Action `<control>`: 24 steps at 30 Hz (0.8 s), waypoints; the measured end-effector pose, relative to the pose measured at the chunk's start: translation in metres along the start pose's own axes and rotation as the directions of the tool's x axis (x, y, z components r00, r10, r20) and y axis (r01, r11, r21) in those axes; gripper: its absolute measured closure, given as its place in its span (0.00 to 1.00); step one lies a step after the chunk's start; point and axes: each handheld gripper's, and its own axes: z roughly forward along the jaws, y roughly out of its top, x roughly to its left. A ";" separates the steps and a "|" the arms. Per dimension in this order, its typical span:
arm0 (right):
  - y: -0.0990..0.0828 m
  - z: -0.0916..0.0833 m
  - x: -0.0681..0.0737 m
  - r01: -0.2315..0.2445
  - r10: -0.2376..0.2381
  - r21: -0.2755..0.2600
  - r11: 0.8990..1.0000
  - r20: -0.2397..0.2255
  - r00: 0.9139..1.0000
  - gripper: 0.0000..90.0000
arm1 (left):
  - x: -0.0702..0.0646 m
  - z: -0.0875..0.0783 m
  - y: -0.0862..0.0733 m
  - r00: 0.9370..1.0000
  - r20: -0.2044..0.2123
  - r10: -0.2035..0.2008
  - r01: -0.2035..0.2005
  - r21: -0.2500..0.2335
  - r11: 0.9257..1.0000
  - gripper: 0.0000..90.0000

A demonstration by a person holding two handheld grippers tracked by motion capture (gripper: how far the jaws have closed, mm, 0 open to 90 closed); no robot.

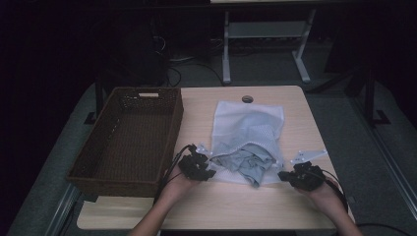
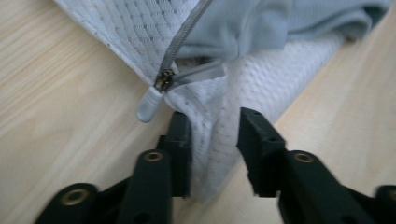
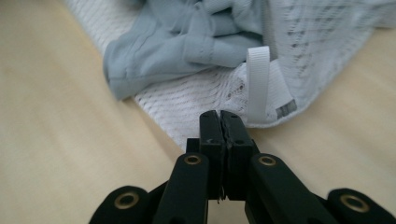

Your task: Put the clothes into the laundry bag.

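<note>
The left gripper [image 2: 215, 140] stands open, a corner of the white mesh laundry bag [image 2: 261, 88] between its jaws. The right gripper [image 3: 220, 122] is closed empty, just short of the bag's edge.

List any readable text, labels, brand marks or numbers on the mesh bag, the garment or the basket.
None can be read.
Small grey tag at the mesh bag corner: too blurred to read any marks.
Zipper pull, blue garment and wicker basket: no lettering visible.

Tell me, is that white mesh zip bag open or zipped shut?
Open: the white mesh zip bag has its grey zipper parted at the near edge, with pale blue-grey cloth spilling out onto the table.
</note>
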 end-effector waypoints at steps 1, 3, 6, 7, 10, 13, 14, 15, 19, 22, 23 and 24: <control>-0.003 0.001 0.006 0.009 -0.009 0.010 1.000 -0.008 1.000 0.98 | -0.002 -0.003 0.000 1.000 0.000 -0.002 0.002 -0.010 1.000 0.65; -0.004 0.003 0.013 0.027 -0.026 0.034 0.999 -0.011 1.000 0.98 | -0.006 -0.009 0.000 1.000 -0.002 0.001 -0.001 -0.035 0.999 0.61; -0.002 0.006 0.015 0.040 -0.039 0.040 0.998 -0.015 0.999 0.98 | -0.012 -0.017 0.004 1.000 0.009 0.010 -0.009 -0.074 0.997 0.61; -0.001 0.007 0.015 0.046 -0.045 0.040 0.998 -0.016 0.999 0.98 | -0.015 -0.020 0.005 1.000 0.021 0.022 -0.020 -0.084 0.996 0.69; 0.001 0.009 0.016 0.053 -0.053 0.044 0.998 -0.016 0.998 0.98 | -0.024 -0.024 0.011 0.996 0.063 0.060 -0.053 -0.106 0.993 0.90; 0.001 0.009 0.016 0.053 -0.053 0.038 0.998 -0.022 0.998 0.98 | -0.038 -0.021 0.021 0.988 0.106 0.113 -0.101 -0.114 0.988 0.99; 0.002 0.009 0.017 0.056 -0.055 0.037 0.998 -0.023 0.998 0.98 | -0.042 -0.019 0.024 0.984 0.120 0.129 -0.115 -0.117 0.986 0.99; 0.003 0.009 0.017 0.060 -0.059 0.037 0.997 -0.025 0.998 0.98 | -0.046 -0.015 0.028 0.981 0.132 0.141 -0.127 -0.113 0.986 0.99; 0.004 0.012 0.019 0.068 -0.067 0.041 0.997 -0.030 0.997 0.98 | -0.060 0.008 0.042 0.966 0.182 0.184 -0.169 -0.097 0.981 0.99; 0.005 0.013 0.019 0.076 -0.075 0.040 0.996 -0.033 0.997 0.98 | -0.070 0.026 0.053 0.954 0.211 0.211 -0.198 -0.080 0.977 1.00; 0.005 0.013 0.020 0.076 -0.075 0.042 0.996 -0.035 0.997 0.98 | -0.073 0.031 0.056 0.951 0.220 0.216 -0.204 -0.076 0.976 1.00; 0.006 0.014 0.020 0.078 -0.076 0.041 0.996 -0.036 0.996 0.98 | -0.075 0.037 0.059 0.949 0.229 0.216 -0.205 -0.071 0.976 1.00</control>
